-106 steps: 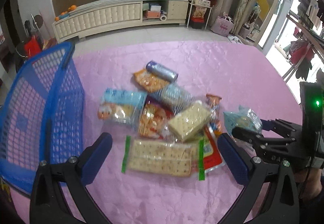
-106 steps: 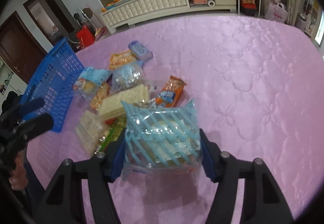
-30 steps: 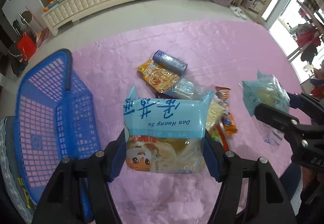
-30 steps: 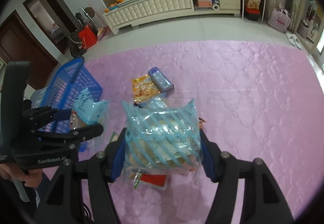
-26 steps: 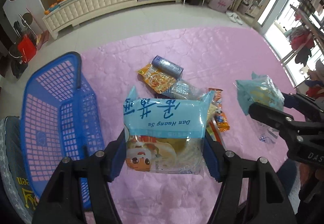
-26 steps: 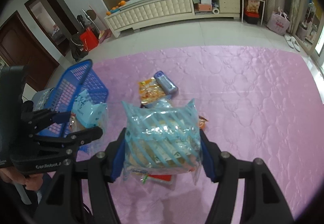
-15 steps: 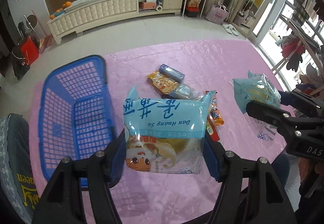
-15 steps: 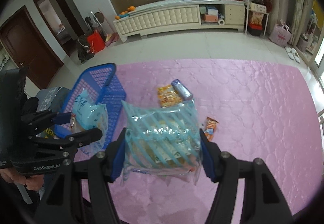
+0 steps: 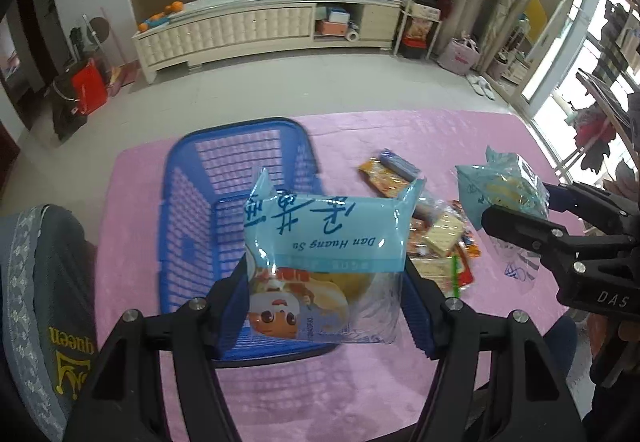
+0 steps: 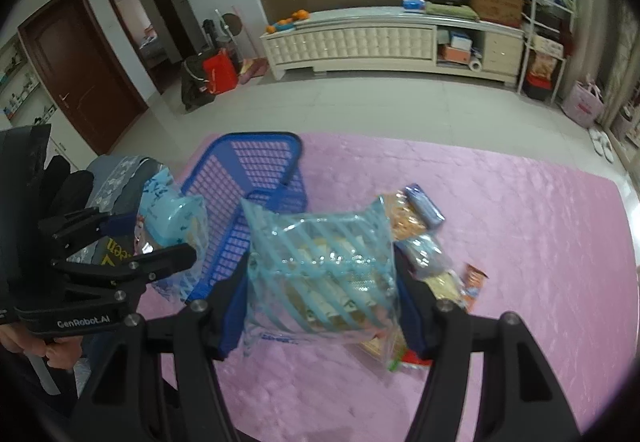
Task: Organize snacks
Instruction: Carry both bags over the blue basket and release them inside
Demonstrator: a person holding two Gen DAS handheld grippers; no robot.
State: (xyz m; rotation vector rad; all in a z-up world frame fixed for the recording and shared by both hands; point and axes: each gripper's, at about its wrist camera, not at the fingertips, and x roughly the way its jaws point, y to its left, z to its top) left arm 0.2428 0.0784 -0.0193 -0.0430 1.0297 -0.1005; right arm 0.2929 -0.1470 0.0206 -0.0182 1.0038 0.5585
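- Since half a second ago, both grippers have risen and swung left; the blue basket (image 9: pixel 224 202) now sits directly beneath the left gripper's load.
- Pink-covered table (image 10: pixel 520 242): bare cloth right of the pile; its near and left edges lie close to the basket.
- Basket: open-topped, at the table's left end, just beside the remaining snack pile (image 9: pixel 436 238).
- Left gripper (image 9: pixel 326 302): jaws clamped on the light-blue pastry bag (image 9: pixel 328 242), held above the basket's interior.
- Right gripper (image 10: pixel 320 306): jaws clamped on the striped clear bag (image 10: pixel 320 270), held above the basket's right rim.
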